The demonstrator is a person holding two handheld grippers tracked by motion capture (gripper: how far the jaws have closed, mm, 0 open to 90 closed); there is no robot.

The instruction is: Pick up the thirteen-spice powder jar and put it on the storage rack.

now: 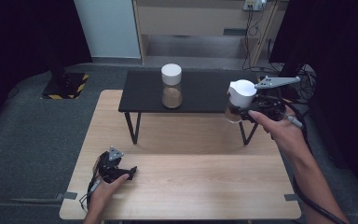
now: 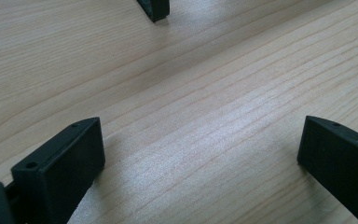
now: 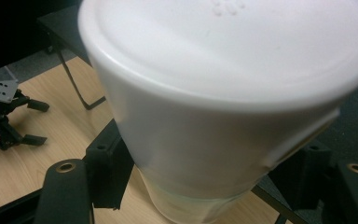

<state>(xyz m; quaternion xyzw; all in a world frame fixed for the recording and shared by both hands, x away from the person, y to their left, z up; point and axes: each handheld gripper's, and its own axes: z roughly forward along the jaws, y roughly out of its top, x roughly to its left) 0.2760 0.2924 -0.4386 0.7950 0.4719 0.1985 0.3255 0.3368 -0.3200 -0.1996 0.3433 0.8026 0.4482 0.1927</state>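
A glass jar with a white lid [image 1: 240, 93] and brown contents is tilted over the right front corner of the low black table [image 1: 200, 91], and my right gripper [image 1: 237, 112] is shut on it. In the right gripper view the jar [image 3: 214, 93] looms close, with the right gripper [image 3: 207, 177] clamping its sides just under the lid. A second, matching jar [image 1: 172, 86] stands upright on the black table, left of centre. My left gripper [image 1: 129, 172] rests on the wooden table [image 1: 191, 186] near its front left, open with nothing between its jaws [image 2: 200, 135].
The black table stands on thin legs on the far half of the wooden table; one leg's foot [image 2: 154, 8] shows ahead of the left gripper. A cable trails from the right hand off the right edge. Grey floor lies around the table.
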